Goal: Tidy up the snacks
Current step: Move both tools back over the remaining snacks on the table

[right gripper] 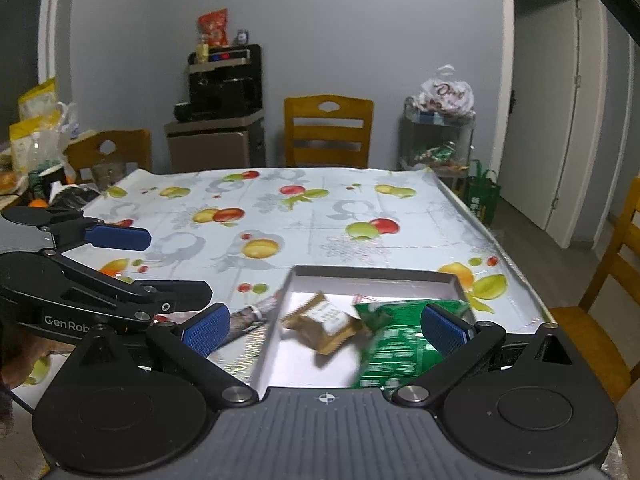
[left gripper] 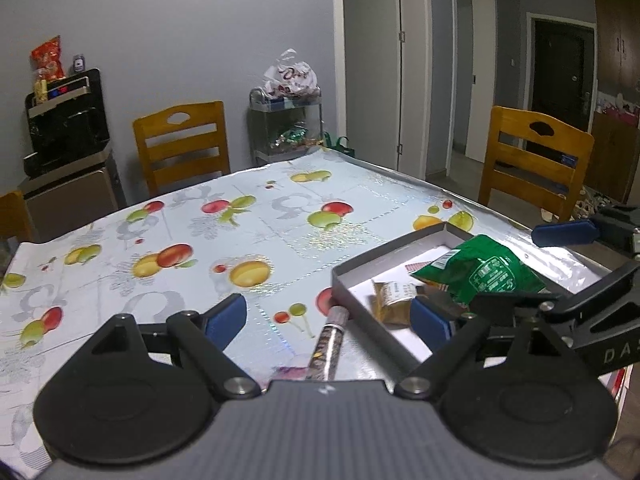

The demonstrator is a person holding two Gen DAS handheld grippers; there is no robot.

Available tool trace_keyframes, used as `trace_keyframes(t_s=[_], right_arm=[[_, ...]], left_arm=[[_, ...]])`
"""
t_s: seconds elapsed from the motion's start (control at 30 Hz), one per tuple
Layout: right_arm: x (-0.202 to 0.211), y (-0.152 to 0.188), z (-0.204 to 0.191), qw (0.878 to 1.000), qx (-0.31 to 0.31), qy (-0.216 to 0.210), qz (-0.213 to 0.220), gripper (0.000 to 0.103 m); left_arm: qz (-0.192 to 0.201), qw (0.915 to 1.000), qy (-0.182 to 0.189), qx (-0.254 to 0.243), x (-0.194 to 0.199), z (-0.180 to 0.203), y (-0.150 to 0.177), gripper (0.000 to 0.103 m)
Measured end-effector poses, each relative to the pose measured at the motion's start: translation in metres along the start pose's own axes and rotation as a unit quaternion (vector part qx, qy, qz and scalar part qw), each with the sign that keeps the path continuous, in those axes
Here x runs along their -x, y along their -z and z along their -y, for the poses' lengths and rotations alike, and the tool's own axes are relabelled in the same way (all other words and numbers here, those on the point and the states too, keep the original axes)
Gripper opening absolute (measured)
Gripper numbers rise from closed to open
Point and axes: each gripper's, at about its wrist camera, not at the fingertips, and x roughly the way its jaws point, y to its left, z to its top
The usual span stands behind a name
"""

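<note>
A shallow grey box [left gripper: 394, 254] [right gripper: 372, 274] with a white floor sits on the fruit-print tablecloth [left gripper: 240, 240]. In it lie a green snack bag [left gripper: 486, 274] [right gripper: 394, 346] and a brown-gold packet [left gripper: 394, 300] [right gripper: 326, 326]. A dark stick-shaped snack [left gripper: 328, 346] [right gripper: 250, 320] lies on the cloth just left of the box. My left gripper [left gripper: 334, 320] is open, above the stick and the box's left wall. My right gripper [right gripper: 326, 326] is open and empty, above the box; the green bag looks blurred.
Wooden chairs [left gripper: 182, 144] [left gripper: 534, 160] stand at the far and right table edges. A wire rack [left gripper: 286, 128] with bagged goods and a black appliance on a cabinet [left gripper: 66, 120] stand by the wall. Cluttered items [right gripper: 36, 152] sit at the left.
</note>
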Motion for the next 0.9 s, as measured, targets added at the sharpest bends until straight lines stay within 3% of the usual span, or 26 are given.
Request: trace_keyframes(t_s=[0.5, 0.9], right_arm=[[0.008, -0.005, -0.05, 0.998, 0.029, -0.047, 0.007, 0.103], [-0.01, -0.004, -0.101, 0.993, 0.054, -0.103, -0.007, 0.103]], left_arm=[[0.025, 0.999, -0.026, 0.025, 0.059, -0.041, 0.028, 0.089], [0.025, 0.9955, -0.074, 0.053, 0.116, -0.09, 0.077, 0.094]])
